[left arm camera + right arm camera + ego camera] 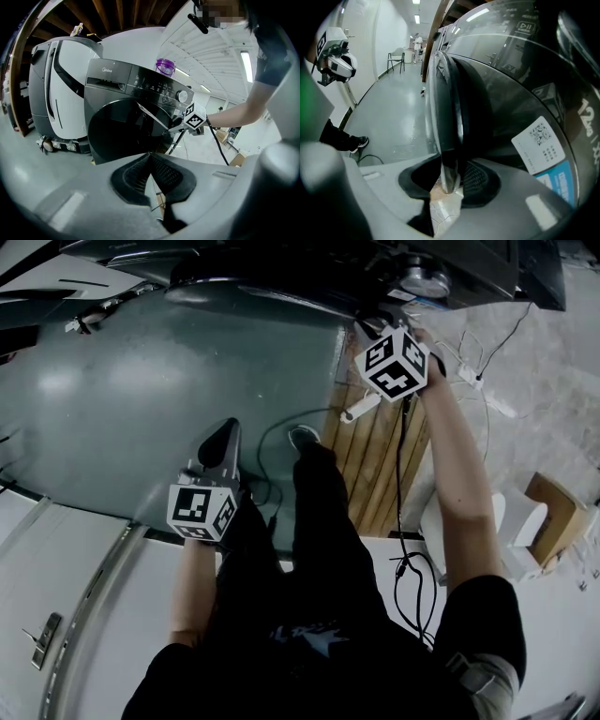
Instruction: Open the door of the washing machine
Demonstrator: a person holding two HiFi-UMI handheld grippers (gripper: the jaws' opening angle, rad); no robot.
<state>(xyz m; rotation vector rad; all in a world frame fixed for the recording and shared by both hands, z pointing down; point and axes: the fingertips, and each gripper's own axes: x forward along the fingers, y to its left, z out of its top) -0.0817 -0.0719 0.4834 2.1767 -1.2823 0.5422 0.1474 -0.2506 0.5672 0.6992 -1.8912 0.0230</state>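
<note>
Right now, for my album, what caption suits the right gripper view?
Right gripper clamped on the chrome-rimmed round door of a dark grey washing machine.

A warehouse-like workshop hall: a smooth grey painted floor (112,418), strip lights (247,65) on a white ceiling and bare wooden beams (101,11). A washing machine (131,117) stands beside a white appliance (51,93). In the head view, wooden slats (375,465) lie at 1 o'clock, with a cardboard box (553,512) and loose cables (412,577) toward 3.

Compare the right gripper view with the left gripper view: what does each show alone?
Only the right gripper view: the door edge clamped in the right tool, and a QR sticker. Only the left gripper view: the purple jar on top, the control panel, the left tool shut and empty. Both: the dark door of the washing machine.
</note>
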